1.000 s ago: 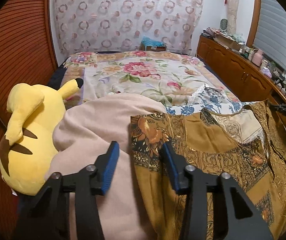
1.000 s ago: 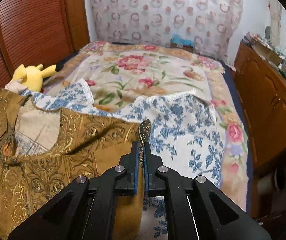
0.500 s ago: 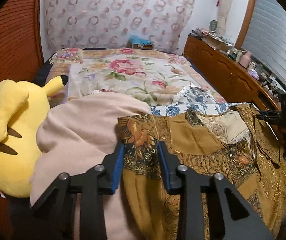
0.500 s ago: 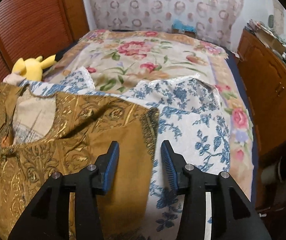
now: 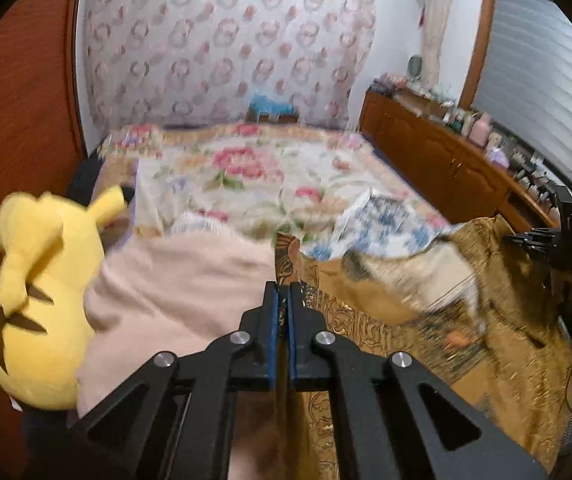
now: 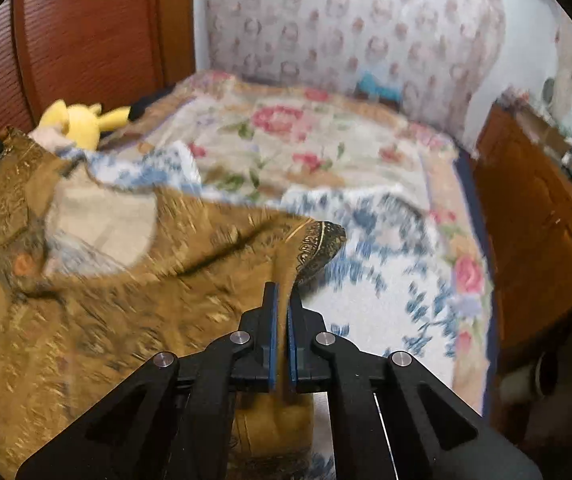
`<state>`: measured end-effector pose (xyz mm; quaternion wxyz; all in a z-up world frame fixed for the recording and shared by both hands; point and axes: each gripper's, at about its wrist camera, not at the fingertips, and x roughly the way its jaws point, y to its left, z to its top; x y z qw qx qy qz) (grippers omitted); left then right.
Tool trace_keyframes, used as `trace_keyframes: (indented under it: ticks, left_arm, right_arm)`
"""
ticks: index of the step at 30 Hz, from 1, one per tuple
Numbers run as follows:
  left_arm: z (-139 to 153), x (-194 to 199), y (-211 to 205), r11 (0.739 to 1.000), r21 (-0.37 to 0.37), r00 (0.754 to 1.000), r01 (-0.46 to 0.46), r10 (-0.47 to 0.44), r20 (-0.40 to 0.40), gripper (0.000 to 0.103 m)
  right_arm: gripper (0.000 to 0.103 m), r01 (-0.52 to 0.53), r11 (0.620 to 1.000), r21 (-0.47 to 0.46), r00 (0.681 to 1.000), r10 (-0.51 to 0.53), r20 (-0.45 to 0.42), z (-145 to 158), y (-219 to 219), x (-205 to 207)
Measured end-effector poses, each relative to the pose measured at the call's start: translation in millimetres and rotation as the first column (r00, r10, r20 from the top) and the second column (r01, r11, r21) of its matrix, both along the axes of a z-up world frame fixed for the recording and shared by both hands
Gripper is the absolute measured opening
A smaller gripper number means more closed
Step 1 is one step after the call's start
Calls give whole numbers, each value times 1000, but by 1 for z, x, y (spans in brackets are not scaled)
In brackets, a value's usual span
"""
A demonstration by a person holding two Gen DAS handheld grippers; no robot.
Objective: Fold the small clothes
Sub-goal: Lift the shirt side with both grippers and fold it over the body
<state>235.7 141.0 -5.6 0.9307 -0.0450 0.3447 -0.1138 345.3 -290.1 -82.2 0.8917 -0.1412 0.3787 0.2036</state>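
My left gripper (image 5: 282, 296) and my right gripper (image 6: 282, 296): each pinched on 1 sleeve edge of the mustard-gold patterned fabric top (image 6: 106, 320), above the blue-floral white garment (image 6: 398, 272).

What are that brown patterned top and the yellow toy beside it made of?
The brown top looks like thin woven cloth with shiny gold print: it drapes and creases where it is pinched. The yellow toy looks like soft plush: matte, fuzzy and rounded.
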Motion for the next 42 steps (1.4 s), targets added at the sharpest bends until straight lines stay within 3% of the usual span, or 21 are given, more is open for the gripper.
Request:
trace_keyframes:
  ticks: [10,13,16,20,25,31,37,42]
  left_arm:
    - [101,22,8,996,-11,976,-88,88,201,0]
    - [124,40,13,991,11,963,-134,128,238,0]
    - [129,55,18,985,46,960,-165,150,238,0]
    - [110,50,18,986,70,967,-152,134,218,0]
    - [79,15,12,991,77,977,-113,96,191,0]
    - [64,-45,0,995,70,978,-75,60,200,0]
    - [56,-116,0,994,67,971,-82,65,230,0]
    - [39,-161,2,998,21,972,-56,50,230,0]
  right_arm:
    - [1,24,998,51,979,-33,202,117,11,2]
    - [1,54,998,28,966,-59,254,147,18,14]
    - [1,110,994,18,950,-111,293,165,17,29]
    - [1,149,989,15,952,-148,269,159,7,38]
    - [1,120,993,1,964,-116,239,136,3,10]
    - [1,72,997,16,970,-74,230,113,-5,-49]
    - [1,57,993,106,967,-82,243,108,-32,-117]
    - [1,47,983,179,970,-88,228,95,-54,-173]
